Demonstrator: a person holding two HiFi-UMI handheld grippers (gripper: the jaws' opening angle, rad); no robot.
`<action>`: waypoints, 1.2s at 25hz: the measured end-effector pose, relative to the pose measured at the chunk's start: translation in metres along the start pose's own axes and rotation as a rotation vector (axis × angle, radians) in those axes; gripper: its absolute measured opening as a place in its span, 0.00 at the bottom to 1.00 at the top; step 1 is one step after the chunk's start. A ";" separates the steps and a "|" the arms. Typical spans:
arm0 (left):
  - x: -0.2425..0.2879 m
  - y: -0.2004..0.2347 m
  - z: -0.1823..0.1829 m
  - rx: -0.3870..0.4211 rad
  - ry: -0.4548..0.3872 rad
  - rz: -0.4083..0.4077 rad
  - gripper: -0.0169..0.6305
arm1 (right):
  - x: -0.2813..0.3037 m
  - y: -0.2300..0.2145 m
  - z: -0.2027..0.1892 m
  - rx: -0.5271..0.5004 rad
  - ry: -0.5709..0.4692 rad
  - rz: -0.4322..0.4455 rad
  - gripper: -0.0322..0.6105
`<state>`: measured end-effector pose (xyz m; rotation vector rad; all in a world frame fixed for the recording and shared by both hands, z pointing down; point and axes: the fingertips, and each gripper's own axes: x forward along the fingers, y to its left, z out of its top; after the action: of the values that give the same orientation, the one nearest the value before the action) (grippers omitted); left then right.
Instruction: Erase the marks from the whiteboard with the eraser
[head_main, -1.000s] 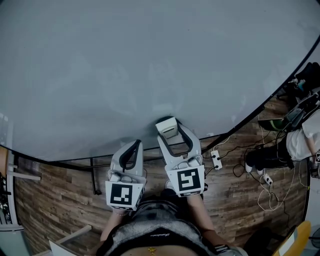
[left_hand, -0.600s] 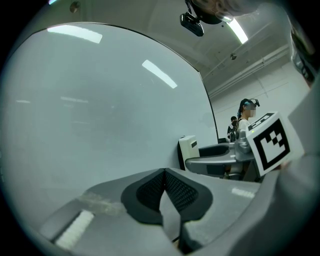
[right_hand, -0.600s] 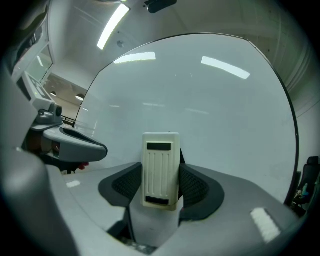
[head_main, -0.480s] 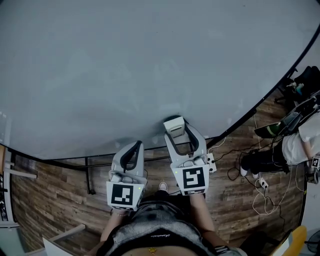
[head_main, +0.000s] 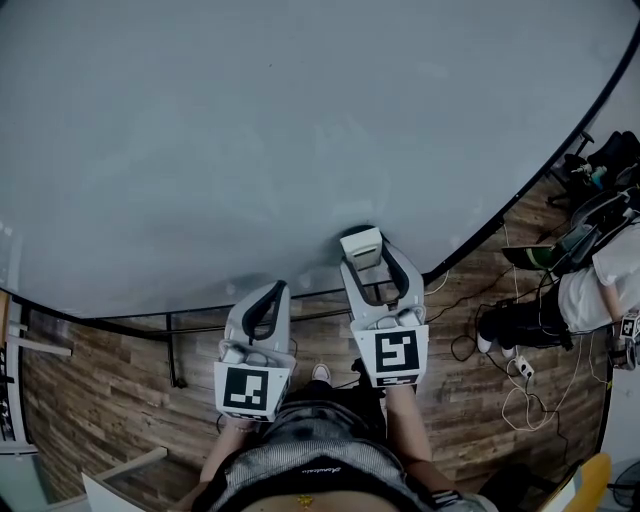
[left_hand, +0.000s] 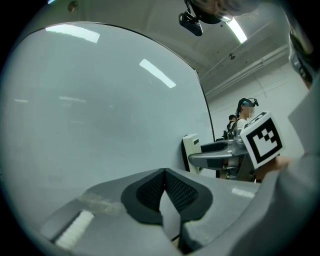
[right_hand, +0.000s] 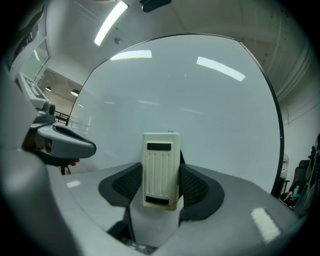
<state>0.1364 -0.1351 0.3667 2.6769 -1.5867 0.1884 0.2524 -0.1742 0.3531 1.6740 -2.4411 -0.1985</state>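
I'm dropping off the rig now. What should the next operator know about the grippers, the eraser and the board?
Left gripper: jaws shut, holding nothing, held low in front of the whiteboard.
Right gripper: shut on the eraser, which stands upright between the jaws, up near the board's lower edge. Whether it touches the board cannot be told.
Done: no clear marks can be made out on the board in any view, only light reflections.
Left: look over the board for faint traces and wipe any that turn up, then put the eraser down.
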 end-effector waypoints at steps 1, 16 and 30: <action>0.002 -0.001 0.000 -0.002 0.002 0.000 0.03 | 0.000 -0.004 -0.001 0.002 0.008 -0.010 0.42; -0.070 -0.012 0.010 -0.027 -0.043 0.038 0.03 | -0.062 0.004 0.071 0.015 -0.149 -0.051 0.42; -0.008 0.000 -0.012 -0.042 0.006 0.034 0.03 | -0.008 -0.034 0.000 0.023 -0.046 -0.090 0.42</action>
<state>0.1312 -0.1271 0.3773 2.6169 -1.6170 0.1618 0.2862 -0.1788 0.3453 1.8108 -2.4108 -0.2242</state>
